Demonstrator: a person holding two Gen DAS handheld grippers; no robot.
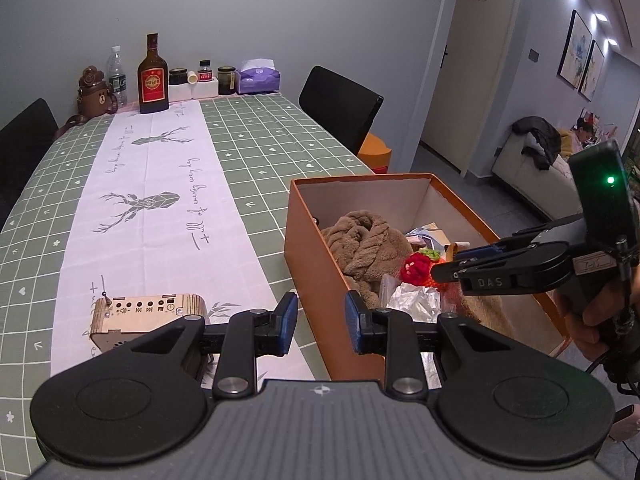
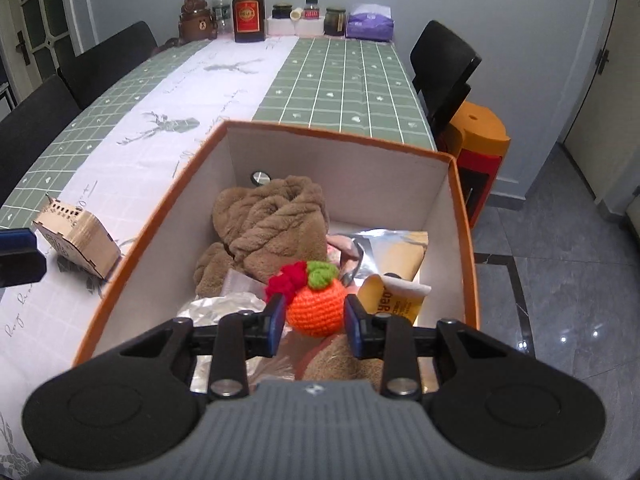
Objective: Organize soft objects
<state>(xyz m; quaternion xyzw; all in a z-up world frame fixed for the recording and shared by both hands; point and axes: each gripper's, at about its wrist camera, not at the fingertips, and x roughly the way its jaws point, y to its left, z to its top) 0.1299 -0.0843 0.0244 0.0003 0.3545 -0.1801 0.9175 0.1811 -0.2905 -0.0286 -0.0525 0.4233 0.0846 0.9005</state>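
Note:
An orange cardboard box [image 2: 160,216] stands on the table's right side. Inside lie a brown fluffy cloth [image 2: 272,220], foil and paper packets, and a crocheted orange fruit [image 2: 316,308] with a green leaf and red flower. My right gripper [image 2: 314,320] is inside the box with its blue pads touching both sides of the crocheted fruit. In the left wrist view the right gripper [image 1: 440,270] reaches in from the right over the fruit [image 1: 416,266]. My left gripper [image 1: 321,320] is open and empty, over the box's [image 1: 308,248] left wall.
A small wooden radio-like box [image 1: 144,316] sits on the white table runner left of the box. Bottles, jars, a bear figure [image 1: 94,92] and a purple tissue pack [image 1: 258,78] line the far table edge. Black chairs stand on both sides; an orange stool [image 2: 478,136] is at right.

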